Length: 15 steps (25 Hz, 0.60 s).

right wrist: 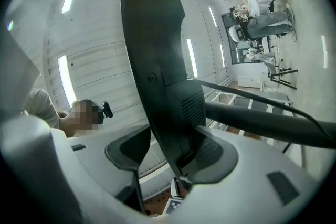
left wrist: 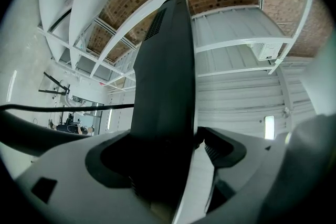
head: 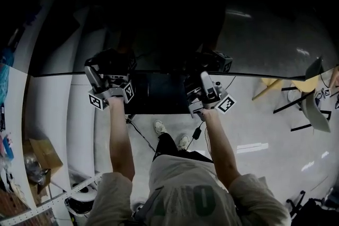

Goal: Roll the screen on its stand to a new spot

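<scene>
The big black screen (head: 175, 45) stands in front of me, its lower edge running across the head view. Below it sits the dark stand base (head: 159, 95). My left gripper (head: 112, 70) points steeply up and is shut on the screen's lower edge. In the left gripper view the thin black panel (left wrist: 165, 71) rises between the pads of that gripper (left wrist: 184, 150). My right gripper (head: 206, 75) grips the same edge further right. In the right gripper view the vented back of the screen (right wrist: 157, 50) sits between the pads of that gripper (right wrist: 168, 150), beside a dark stand pole (right wrist: 262, 123).
Cables (head: 140, 135) trail across the floor by the person's feet (head: 170, 134). A cardboard box (head: 39, 153) and a white rack (head: 58, 201) lie at lower left. A chair (head: 312, 106) and a wooden frame (head: 270, 87) stand at right.
</scene>
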Available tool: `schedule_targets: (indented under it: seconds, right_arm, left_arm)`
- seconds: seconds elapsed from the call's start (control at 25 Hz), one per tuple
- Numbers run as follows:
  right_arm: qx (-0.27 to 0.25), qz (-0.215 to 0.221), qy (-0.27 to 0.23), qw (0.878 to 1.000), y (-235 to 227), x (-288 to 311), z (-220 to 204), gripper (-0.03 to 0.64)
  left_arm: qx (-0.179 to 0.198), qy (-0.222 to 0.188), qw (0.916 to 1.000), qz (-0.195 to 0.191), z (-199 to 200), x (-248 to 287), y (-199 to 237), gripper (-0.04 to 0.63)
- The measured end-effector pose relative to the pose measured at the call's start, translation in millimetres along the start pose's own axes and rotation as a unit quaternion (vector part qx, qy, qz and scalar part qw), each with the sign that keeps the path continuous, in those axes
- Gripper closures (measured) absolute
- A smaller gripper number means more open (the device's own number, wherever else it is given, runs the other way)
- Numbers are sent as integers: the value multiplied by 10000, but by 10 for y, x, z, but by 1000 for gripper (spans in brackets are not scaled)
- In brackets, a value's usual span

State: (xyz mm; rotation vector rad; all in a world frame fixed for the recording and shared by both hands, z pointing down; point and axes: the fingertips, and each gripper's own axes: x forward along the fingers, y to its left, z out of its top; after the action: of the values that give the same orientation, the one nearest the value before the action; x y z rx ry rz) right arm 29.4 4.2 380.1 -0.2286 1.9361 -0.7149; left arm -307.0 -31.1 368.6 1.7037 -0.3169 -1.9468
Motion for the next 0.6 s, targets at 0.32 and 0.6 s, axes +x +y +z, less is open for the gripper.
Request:
schedule_targets:
  seconds: [0.32,0.6]
  right_arm:
    - [-173,-241,-443,9986,84,-295,316,371]
    - [-425,-388,-643,9963,164,-299,316,380]
  left_arm:
    - [21,-97,9999,135,-421,-114,29,160]
    - [-5,-39,9999,149,-452,-88,-34,158]
